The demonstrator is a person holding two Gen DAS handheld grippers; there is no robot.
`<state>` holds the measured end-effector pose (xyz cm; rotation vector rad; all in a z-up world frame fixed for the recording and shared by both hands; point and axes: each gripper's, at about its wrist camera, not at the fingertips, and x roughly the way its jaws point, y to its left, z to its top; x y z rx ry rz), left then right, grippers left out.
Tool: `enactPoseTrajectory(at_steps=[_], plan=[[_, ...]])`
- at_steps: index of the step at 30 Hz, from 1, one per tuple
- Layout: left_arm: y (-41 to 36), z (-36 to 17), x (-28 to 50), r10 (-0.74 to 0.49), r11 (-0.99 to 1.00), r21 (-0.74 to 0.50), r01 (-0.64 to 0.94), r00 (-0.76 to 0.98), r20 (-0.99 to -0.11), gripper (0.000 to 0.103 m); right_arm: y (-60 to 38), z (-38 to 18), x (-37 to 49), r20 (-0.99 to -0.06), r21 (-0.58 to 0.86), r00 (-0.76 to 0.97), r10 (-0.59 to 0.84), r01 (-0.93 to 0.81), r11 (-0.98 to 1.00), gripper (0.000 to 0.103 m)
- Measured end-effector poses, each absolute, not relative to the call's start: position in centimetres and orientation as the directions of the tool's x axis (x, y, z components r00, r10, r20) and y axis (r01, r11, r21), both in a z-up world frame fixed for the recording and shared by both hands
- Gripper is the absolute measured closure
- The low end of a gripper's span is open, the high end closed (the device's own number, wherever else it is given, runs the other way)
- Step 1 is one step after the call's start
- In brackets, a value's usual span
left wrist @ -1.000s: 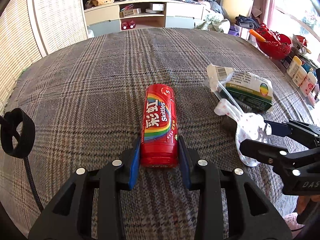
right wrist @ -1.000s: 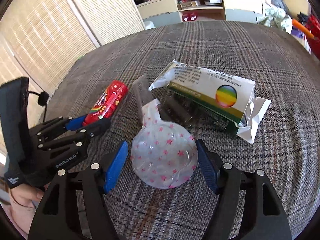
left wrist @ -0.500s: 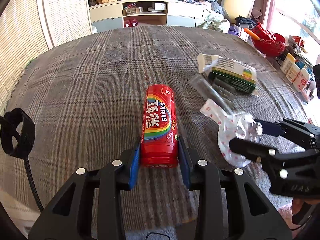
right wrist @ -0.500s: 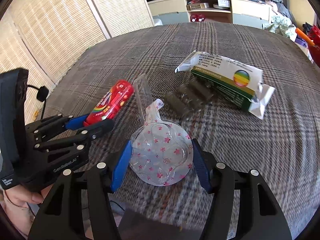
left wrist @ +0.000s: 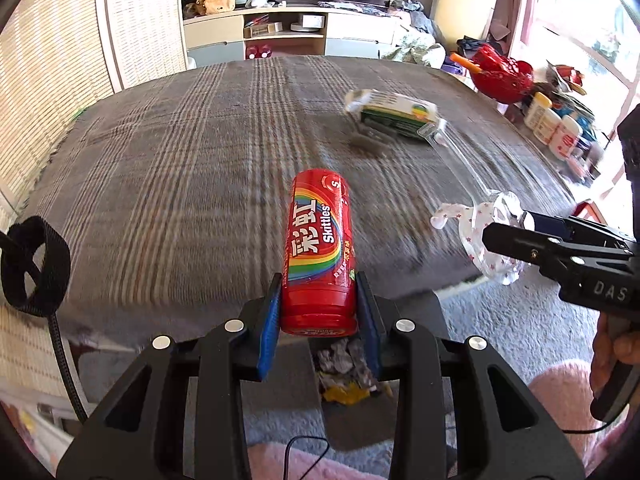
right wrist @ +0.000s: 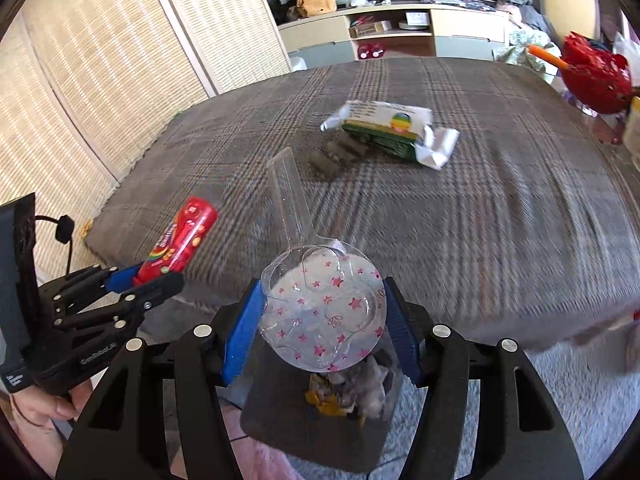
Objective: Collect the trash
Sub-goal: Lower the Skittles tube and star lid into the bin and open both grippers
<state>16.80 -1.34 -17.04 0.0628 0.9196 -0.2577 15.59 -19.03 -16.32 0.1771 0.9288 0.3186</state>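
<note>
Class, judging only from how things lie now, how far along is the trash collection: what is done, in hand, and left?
Done: crumpled scraps already lie in the bin below. In hand: the left gripper clamps the red Skittles tube, and the right gripper clamps the star-printed clear plastic wrapper, both off the blanket's edge above the bin. Left: the green-and-white packet and the clear tray beside it on the plaid blanket.

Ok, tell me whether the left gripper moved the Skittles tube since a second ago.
Yes. The Skittles tube has come back off the plaid blanket, toward its near edge, above the trash bin.
</note>
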Motion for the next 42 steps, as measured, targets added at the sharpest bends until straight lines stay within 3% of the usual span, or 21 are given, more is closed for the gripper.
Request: enactPoseTrajectory(at_steps=[13,25,42], plan=[[-3.1,-21.4,9.5,-0.213,0.96,-0.081,0.268,0.511,-0.833,0.07,-20.9,-20.2,8.8,-0.782,0.3,0.534,0.323,-0.132,0.945,0.042],[-4.9,-27.8,9.4,-0.219,0.956,-0.114,0.271,0.398,-0.891,0.07,-20.8,-27.4,8.3,-0.845,0.331,0.422,0.327,-0.066,0.941,0.042],[-5.6,-31.8,11.1,-0.221,0.956,-0.142,0.256,0.31,-0.925,0.069,-19.7,-30.1,10.1,-0.867,0.355,0.359,0.346,-0.04,0.934,0.04]])
